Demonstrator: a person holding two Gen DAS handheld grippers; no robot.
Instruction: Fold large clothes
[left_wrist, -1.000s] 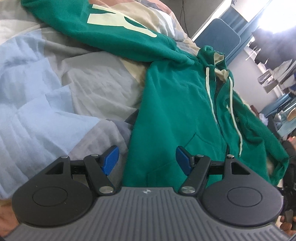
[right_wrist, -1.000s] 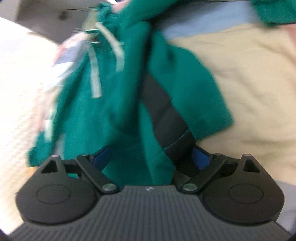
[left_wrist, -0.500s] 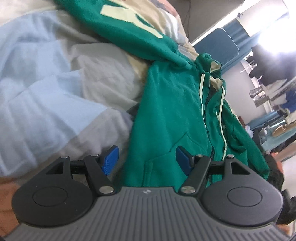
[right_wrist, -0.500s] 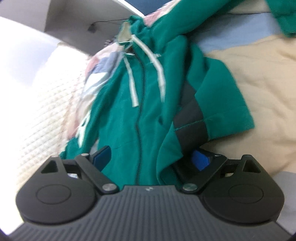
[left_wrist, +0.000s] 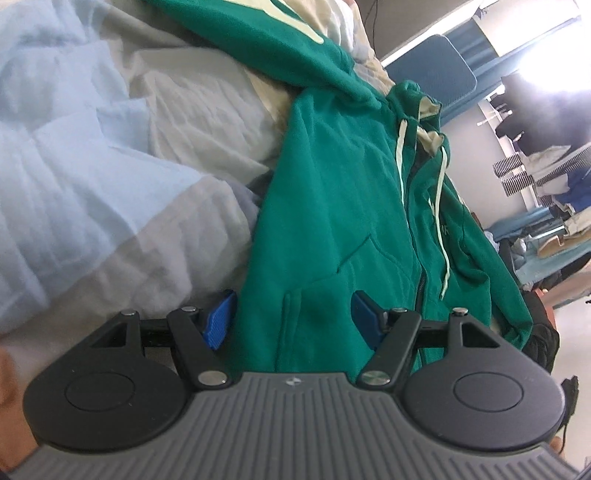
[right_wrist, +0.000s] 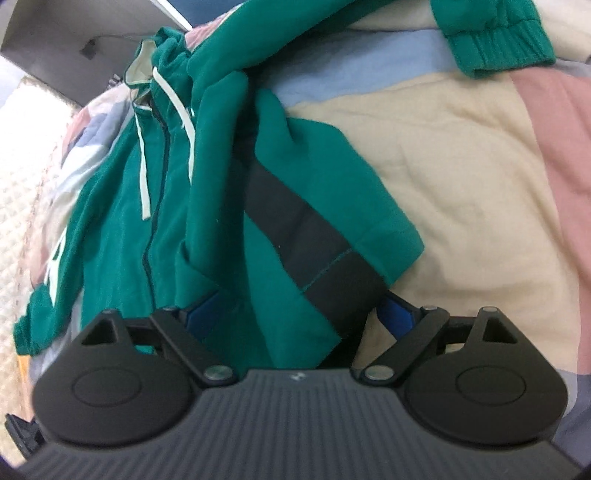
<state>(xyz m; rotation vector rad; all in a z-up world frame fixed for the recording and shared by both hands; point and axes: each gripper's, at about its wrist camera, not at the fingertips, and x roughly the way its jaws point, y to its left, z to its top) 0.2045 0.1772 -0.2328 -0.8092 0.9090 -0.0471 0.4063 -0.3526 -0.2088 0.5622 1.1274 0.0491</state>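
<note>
Both the left gripper (left_wrist: 291, 319) and right gripper (right_wrist: 301, 314) sit spread around the green hoodie (left_wrist: 343, 206); its lettering is unreadable.

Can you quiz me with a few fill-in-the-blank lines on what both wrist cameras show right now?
1. The garment being folded is a ____ zip-up hoodie lying on the patchwork quilt.
2. The left gripper has its jaws ____ around the hoodie's hem.
3. Hoodie fabric with a ____ band lies between the right gripper fingers.
4. The hoodie's two drawstrings are ____ in colour.

Missing words: green; open; black; white
</note>
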